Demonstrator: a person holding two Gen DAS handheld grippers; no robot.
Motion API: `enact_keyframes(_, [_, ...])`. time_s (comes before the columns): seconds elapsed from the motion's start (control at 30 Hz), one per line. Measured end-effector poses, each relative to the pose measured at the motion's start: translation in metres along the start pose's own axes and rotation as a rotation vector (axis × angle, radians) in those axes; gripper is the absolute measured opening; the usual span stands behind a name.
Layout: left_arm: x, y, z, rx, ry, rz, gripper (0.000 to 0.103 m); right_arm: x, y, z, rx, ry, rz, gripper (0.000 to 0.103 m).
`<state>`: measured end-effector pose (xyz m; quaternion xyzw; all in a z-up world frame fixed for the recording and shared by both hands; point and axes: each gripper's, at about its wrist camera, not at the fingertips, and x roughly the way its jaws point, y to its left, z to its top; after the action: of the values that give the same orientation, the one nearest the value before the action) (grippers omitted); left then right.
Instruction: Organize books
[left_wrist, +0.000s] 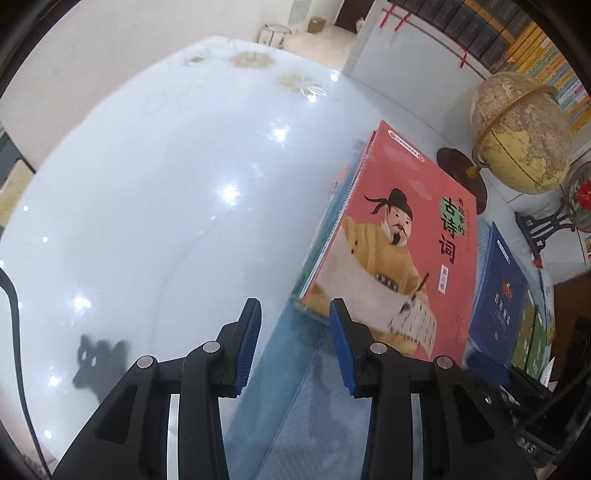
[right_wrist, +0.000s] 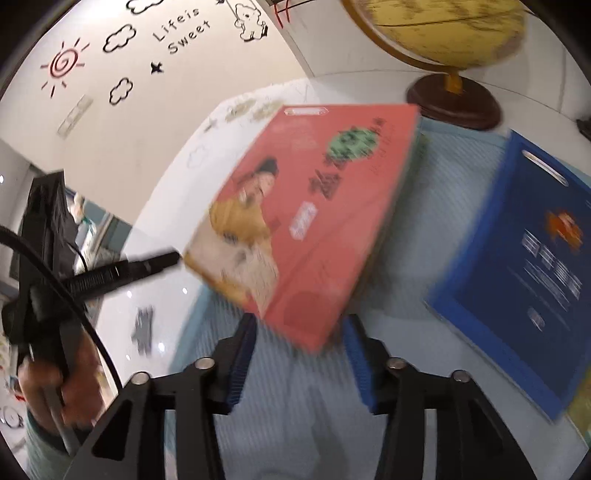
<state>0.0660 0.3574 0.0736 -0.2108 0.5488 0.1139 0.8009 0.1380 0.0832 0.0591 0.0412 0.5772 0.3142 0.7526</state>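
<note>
A red picture book (left_wrist: 391, 236) with a yellow-robed figure lies on top of a stack of books, on a pale blue mat (left_wrist: 295, 387). My left gripper (left_wrist: 295, 306) stands open just short of its near corner, with nothing between the pads. In the right wrist view the red book (right_wrist: 306, 206) is blurred and its near corner sits between the spread fingers of my right gripper (right_wrist: 300, 325), which is open. A blue book (right_wrist: 535, 258) lies flat to the right, also seen as the blue book (left_wrist: 498, 291). The left gripper's fingers (right_wrist: 147, 264) reach the red book's left corner.
A globe (left_wrist: 521, 133) on a dark wooden base stands behind the books. Green books (left_wrist: 532, 332) lie under the blue one. A glossy white table (left_wrist: 147, 184) spreads to the left. A hand (right_wrist: 74, 376) holds the left gripper. A bookshelf (left_wrist: 498, 33) lines the back.
</note>
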Motion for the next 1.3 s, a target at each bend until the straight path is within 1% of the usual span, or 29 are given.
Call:
enact_keyframes(0.07, [-0.010,-0.009,-0.009,0.025,-0.023,-0.003,0.036,-0.018,-0.015,-0.023,0.004,0.002,-0.014,0.050])
enact_keyframes(0.13, [-0.019,-0.030,-0.022,0.062,-0.039,-0.021,0.036,-0.042,-0.039,-0.049,0.032,-0.011,-0.048,0.050])
enact_keyframes(0.17, [-0.021,-0.043,-0.029,0.079,-0.039,-0.043,0.036,-0.054,-0.052,-0.060,0.052,-0.017,-0.070,0.050])
enact_keyframes(0.27, [-0.023,-0.097,-0.055,0.135,-0.014,-0.153,0.036,-0.106,-0.108,-0.097,0.144,-0.061,-0.141,0.050])
enact_keyframes(0.3, [-0.023,-0.122,-0.068,0.155,0.000,-0.192,0.036,-0.130,-0.134,-0.114,0.184,-0.086,-0.171,0.050])
enact_keyframes(0.37, [-0.020,-0.178,-0.097,0.203,0.021,-0.264,0.036,-0.165,-0.172,-0.136,0.232,-0.118,-0.218,0.050])
enact_keyframes(0.4, [-0.019,-0.198,-0.109,0.222,0.029,-0.285,0.036,-0.185,-0.195,-0.149,0.256,-0.135,-0.242,0.050])
enact_keyframes(0.43, [-0.017,-0.229,-0.127,0.254,0.042,-0.305,0.036,-0.205,-0.220,-0.162,0.279,-0.152,-0.265,0.050])
enact_keyframes(0.5, [-0.013,-0.281,-0.159,0.298,0.055,-0.315,0.036,-0.243,-0.272,-0.187,0.315,-0.181,-0.303,0.050])
enact_keyframes(0.57, [-0.008,-0.330,-0.191,0.316,0.073,-0.331,0.036,-0.269,-0.311,-0.200,0.329,-0.186,-0.325,0.050])
enact_keyframes(0.6, [-0.003,-0.355,-0.207,0.316,0.090,-0.347,0.036,-0.287,-0.341,-0.209,0.333,-0.185,-0.343,0.050])
enact_keyframes(0.7, [0.014,-0.425,-0.249,0.320,0.175,-0.424,0.036,-0.328,-0.404,-0.218,0.336,-0.199,-0.377,0.050])
enact_keyframes(0.77, [0.024,-0.465,-0.271,0.322,0.219,-0.478,0.036,-0.348,-0.443,-0.216,0.338,-0.197,-0.394,0.050])
enact_keyframes(0.83, [0.036,-0.500,-0.290,0.311,0.263,-0.525,0.036,-0.356,-0.472,-0.209,0.337,-0.191,-0.396,0.050])
enact_keyframes(0.93, [0.049,-0.533,-0.311,0.318,0.286,-0.520,0.036,-0.356,-0.507,-0.200,0.334,-0.165,-0.360,0.050])
enact_keyframes(1.0, [0.056,-0.548,-0.321,0.326,0.287,-0.507,0.036,-0.350,-0.519,-0.195,0.303,-0.145,-0.369,0.050])
enact_keyframes(1.07, [0.063,-0.553,-0.327,0.308,0.297,-0.505,0.036,-0.345,-0.522,-0.191,0.265,-0.131,-0.368,0.050])
enact_keyframes(1.17, [0.070,-0.552,-0.329,0.278,0.302,-0.511,0.036,-0.333,-0.523,-0.185,0.204,-0.098,-0.369,0.050])
enact_keyframes(1.3, [0.076,-0.551,-0.333,0.248,0.303,-0.531,0.036,-0.320,-0.525,-0.183,0.165,-0.056,-0.333,0.050])
